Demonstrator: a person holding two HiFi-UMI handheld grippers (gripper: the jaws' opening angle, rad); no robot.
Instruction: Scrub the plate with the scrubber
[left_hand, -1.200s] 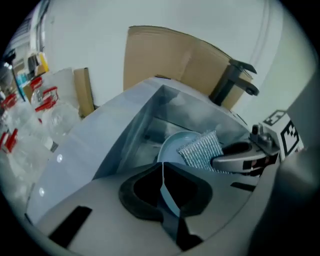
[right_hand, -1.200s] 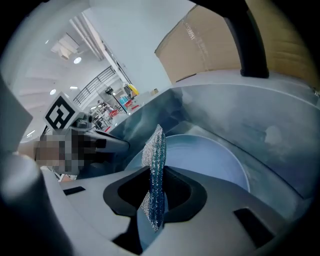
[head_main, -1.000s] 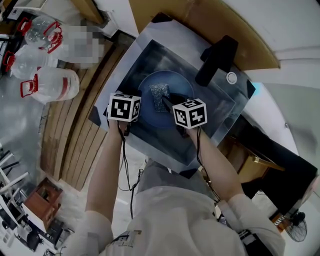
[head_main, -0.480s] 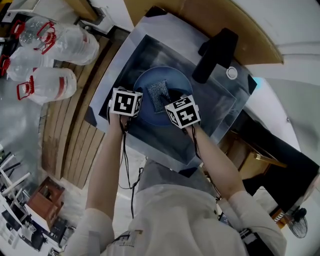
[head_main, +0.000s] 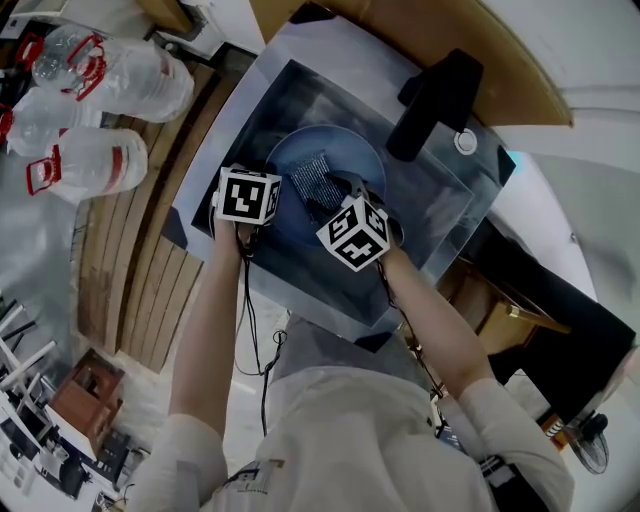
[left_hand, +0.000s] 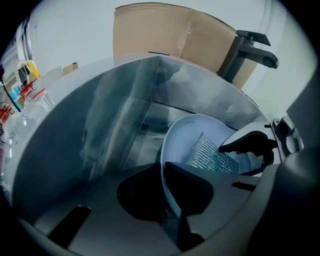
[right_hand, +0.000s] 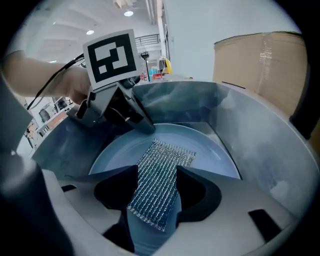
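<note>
Left tool (left_hand: 164, 192) went wide, now closing onto plate (left_hand: 186, 134) rim, plate in sink (head_main: 440, 200). Right tool (right_hand: 152, 196) was shut, now opening. Scrubber (right_hand: 160, 172) lies on plate between its jaws; regrasp probably needed before scrubbing.

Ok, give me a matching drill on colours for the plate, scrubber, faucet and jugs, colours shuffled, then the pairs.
Things:
1. plate
2. scrubber
3. faucet
4. jugs

Colours:
A. black
B. clear with red handles
C. pale blue
D. silvery mesh

Pairs: 1-C, 2-D, 3-A, 4-B.
</note>
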